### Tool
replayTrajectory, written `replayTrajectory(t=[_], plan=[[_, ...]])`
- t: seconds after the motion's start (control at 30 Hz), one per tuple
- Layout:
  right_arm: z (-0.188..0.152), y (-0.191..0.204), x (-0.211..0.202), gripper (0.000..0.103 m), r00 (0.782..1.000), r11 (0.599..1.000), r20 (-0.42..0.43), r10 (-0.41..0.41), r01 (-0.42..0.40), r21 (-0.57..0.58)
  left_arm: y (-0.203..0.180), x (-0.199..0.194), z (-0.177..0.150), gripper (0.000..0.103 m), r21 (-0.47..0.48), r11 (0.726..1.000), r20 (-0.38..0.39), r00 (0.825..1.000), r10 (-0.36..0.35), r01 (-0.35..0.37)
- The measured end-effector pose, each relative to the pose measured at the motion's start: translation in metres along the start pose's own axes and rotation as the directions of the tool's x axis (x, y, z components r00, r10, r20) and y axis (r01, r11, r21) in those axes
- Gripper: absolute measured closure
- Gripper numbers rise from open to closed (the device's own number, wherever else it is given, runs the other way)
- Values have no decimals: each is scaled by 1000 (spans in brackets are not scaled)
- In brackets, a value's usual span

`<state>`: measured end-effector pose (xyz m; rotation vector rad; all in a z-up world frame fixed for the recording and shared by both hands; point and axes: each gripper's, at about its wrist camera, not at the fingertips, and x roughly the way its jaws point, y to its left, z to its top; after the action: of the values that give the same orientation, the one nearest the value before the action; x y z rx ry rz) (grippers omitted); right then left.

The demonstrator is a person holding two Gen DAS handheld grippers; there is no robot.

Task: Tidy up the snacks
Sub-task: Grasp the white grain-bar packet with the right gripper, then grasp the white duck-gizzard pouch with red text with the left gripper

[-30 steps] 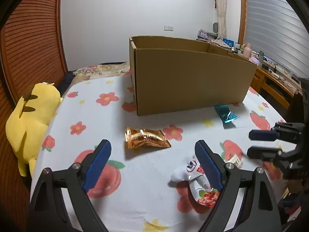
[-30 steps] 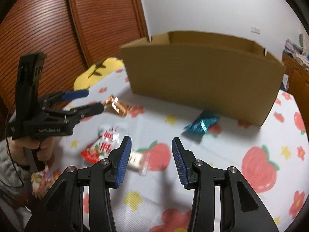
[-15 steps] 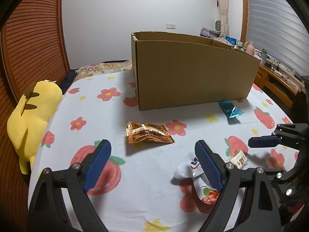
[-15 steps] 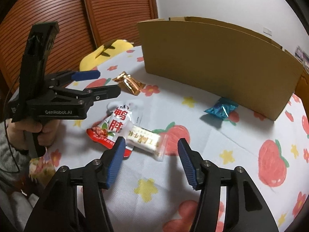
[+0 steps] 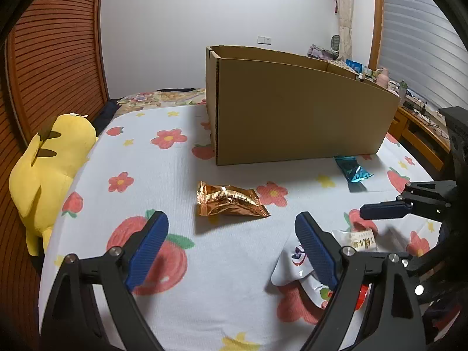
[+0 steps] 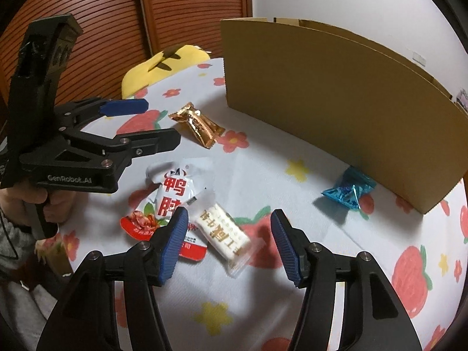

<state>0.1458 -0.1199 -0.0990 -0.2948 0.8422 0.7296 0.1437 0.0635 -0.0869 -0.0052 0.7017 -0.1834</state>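
On the flowered bedsheet [image 5: 181, 263] lie several snacks. A cream bar in a clear wrapper [image 6: 223, 235] lies between the spread tips of my right gripper [image 6: 228, 218], which is open with its pads clear of the bar. Beside the bar rests a white and red pouch [image 6: 172, 193]. A gold packet [image 5: 231, 200] lies ahead of my left gripper [image 5: 231, 223], which stands wide open and holds nothing. A blue foil packet [image 5: 352, 169] lies by the front wall of the open cardboard box [image 5: 292, 117]. In the left wrist view the right gripper [image 5: 380, 228] hovers over the bar [image 5: 361, 239].
A yellow plush toy [image 5: 49, 161] lies along the bed's left edge by a wooden slatted wall [image 5: 52, 58]. A cluttered wooden desk [image 5: 421, 128] stands to the right of the bed. A person's hand [image 6: 35, 201] grips the left gripper's handle.
My right gripper has spread its jaws wider and moved down and toward the cream bar, which now lies between its tips. The left gripper has kept still and open.
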Motion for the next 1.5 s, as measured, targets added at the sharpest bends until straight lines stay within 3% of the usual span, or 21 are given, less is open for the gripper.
replayTrajectory(t=[0.07,0.17,0.2,0.23,0.37,0.5,0.7,0.9,0.97,1.13,1.3,1.5], plan=[[0,0,3,45,1000,1000,-10,15,-15,-1,0,0,0,14,0,1000,1,1000,1,-1],[-2,-1,6,68,999,1000,-29,28,-28,6,0,0,0,14,0,1000,1,1000,-1,1],[-3,-1,7,81,999,1000,-32,30,-29,9,0,0,0,14,1,1000,0,1000,1,-1],[-4,-2,7,83,999,999,-33,33,-33,14,0,0,0,14,1,1000,0,1000,4,-4],[-7,-9,1,83,998,997,-12,57,-57,53,-1,-5,0,14,2,1000,9,1000,18,-18],[-14,-16,-14,83,998,995,34,43,-46,92,-4,-12,-4,14,-27,999,-26,999,-18,17],[-35,-29,-44,83,995,992,74,-69,60,112,-27,-17,-10,14,-13,998,-79,995,-57,56],[-54,-47,-55,83,990,977,90,-111,92,191,-55,-16,-22,15,16,994,-152,983,-103,107],[-57,-52,-57,83,989,975,88,-119,100,196,-64,-15,-27,16,35,994,-172,980,-98,105],[-51,-51,-55,83,981,975,95,-171,154,160,-75,-11,-29,30,47,993,-198,976,-95,106],[-53,-65,-47,83,993,974,70,-98,81,211,-78,-4,-22,31,46,995,-202,977,-75,85],[-53,-66,-48,83,993,971,66,-97,80,224,-69,11,-13,31,-13,994,-246,963,-109,109]])
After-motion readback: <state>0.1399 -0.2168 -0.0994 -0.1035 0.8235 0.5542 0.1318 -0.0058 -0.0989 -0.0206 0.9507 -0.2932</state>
